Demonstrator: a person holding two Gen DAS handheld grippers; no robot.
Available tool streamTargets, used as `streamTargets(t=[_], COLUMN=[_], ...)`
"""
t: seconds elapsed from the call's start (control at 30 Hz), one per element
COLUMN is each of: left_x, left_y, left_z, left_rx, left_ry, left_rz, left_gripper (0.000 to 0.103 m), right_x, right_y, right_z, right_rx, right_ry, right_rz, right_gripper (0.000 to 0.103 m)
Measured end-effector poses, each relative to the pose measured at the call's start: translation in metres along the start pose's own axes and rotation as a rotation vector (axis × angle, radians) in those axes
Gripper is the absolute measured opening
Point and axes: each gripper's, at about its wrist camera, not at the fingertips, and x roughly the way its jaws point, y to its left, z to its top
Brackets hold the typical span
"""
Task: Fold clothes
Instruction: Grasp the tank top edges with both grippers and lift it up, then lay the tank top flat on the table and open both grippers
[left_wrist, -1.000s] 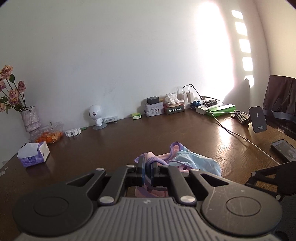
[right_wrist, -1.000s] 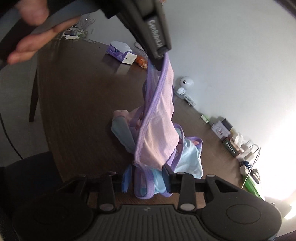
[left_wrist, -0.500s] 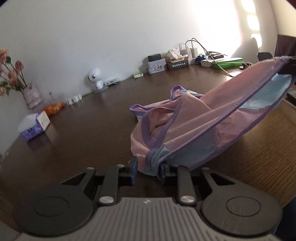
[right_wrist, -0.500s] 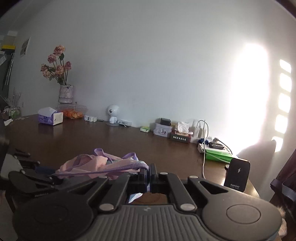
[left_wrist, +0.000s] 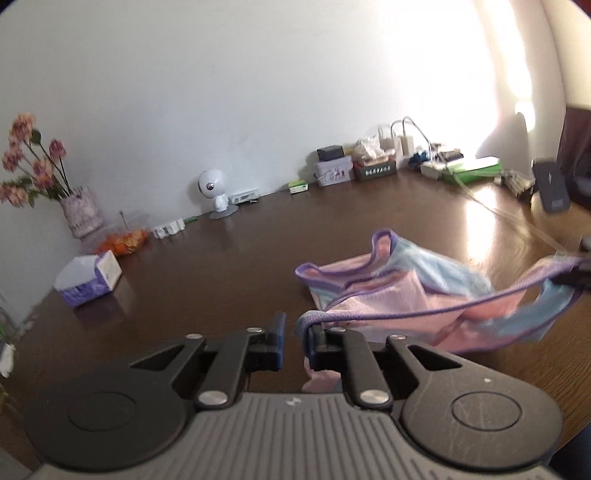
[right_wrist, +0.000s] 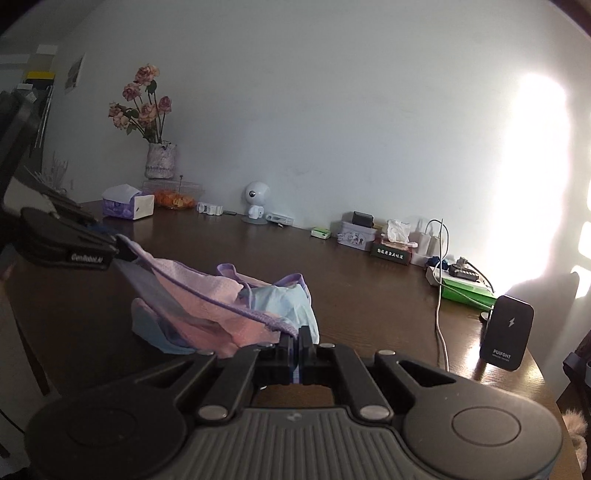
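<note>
A: Ur right gripper (right_wrist: 298, 338)?
B: Clamped on the pink garment's (right_wrist: 207, 295) purple hem, mid-table.
A: Left gripper (left_wrist: 293, 332)?
B: Closing, hem draped over 1 finger. Far-right charger (right_wrist: 508, 332) reads "PUIFGHT".

Each claw is matte black: two round, disc-like housings flank a ribbed grey body, with angular linkage arms fixed by silver screws. The left claw (left_wrist: 291, 338) carries blue pads on its fingertips (left_wrist: 279, 328) — white lettering runs along its side. The right claw (right_wrist: 298, 341) looks alike.
</note>
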Motion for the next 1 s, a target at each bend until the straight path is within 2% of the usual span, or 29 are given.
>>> streamTargets(t=[0.03, 0.1, 0.17, 0.23, 0.3, 0.33, 0.4, 0.47, 0.53, 0.57, 0.63, 0.77, 0.83, 0.9, 0.93, 1.0], left_x=[0.005, 0.028, 0.055, 0.087, 0.122, 0.136, 0.149, 0.137, 0.109, 0.093, 0.061, 0.024, 0.019, 0.020, 0.023, 0.033], left_y=[0.009, 0.029, 0.049, 0.071, 0.090, 0.092, 0.096, 0.101, 0.111, 0.116, 0.124, 0.124, 0.119, 0.111, 0.104, 0.085], left_z=[0.006, 0.022, 0.045, 0.078, 0.128, 0.159, 0.219, 0.277, 0.320, 0.329, 0.346, 0.328, 0.303, 0.270, 0.249, 0.198], left_rx=[-0.024, -0.072, -0.119, -0.163, -0.204, -0.207, -0.185, -0.170, -0.168, -0.162, -0.148, -0.092, -0.092, -0.085, -0.077, -0.060], left_ry=[-0.003, 0.002, -0.004, -0.022, -0.042, -0.061, -0.153, -0.290, -0.413, -0.458, -0.542, -0.619, -0.578, -0.515, -0.473, -0.369], left_rz=[-0.019, -0.052, -0.092, -0.142, -0.184, -0.193, -0.159, -0.107, -0.091, -0.089, -0.084, -0.047, -0.074, -0.101, -0.113, -0.119], left_gripper=[0.012, 0.007, 0.004, 0.002, 0.002, 0.002, 0.002, 0.002, 0.002, 0.002, 0.002, 0.002, 0.002, 0.002, 0.002, 0.002], right_x=[0.005, 0.022, 0.047, 0.077, 0.116, 0.139, 0.177, 0.188, 0.170, 0.154, 0.130, 0.096, 0.090, 0.089, 0.089, 0.095], right_y=[-0.003, -0.018, -0.037, -0.048, -0.064, -0.073, -0.090, -0.104, -0.114, -0.115, -0.110, -0.097, -0.091, -0.088, -0.085, -0.074], right_z=[0.006, 0.023, 0.051, 0.090, 0.137, 0.165, 0.224, 0.288, 0.343, 0.363, 0.377, 0.376, 0.361, 0.339, 0.324, 0.273], right_rx=[0.015, 0.122, 0.208, 0.176, 0.158, 0.157, 0.143, 0.079, 0.051, 0.050, 0.013, -0.045, -0.056, -0.023, -0.011, -0.003], right_ry=[0.010, 0.042, 0.067, 0.057, 0.043, 0.034, -0.013, -0.113, -0.218, -0.262, -0.310, -0.349, -0.343, -0.300, -0.271, -0.172], right_rz=[0.020, 0.118, 0.205, 0.204, 0.178, 0.169, 0.129, 0.042, 0.007, 0.016, 0.015, 0.010, 0.005, 0.029, 0.043, 0.069], right_gripper=[0.001, 0.001, 0.001, 0.001, 0.001, 0.001, 0.001, 0.001, 0.001, 0.001, 0.001, 0.001, 0.001, 0.001, 0.001, 0.001])
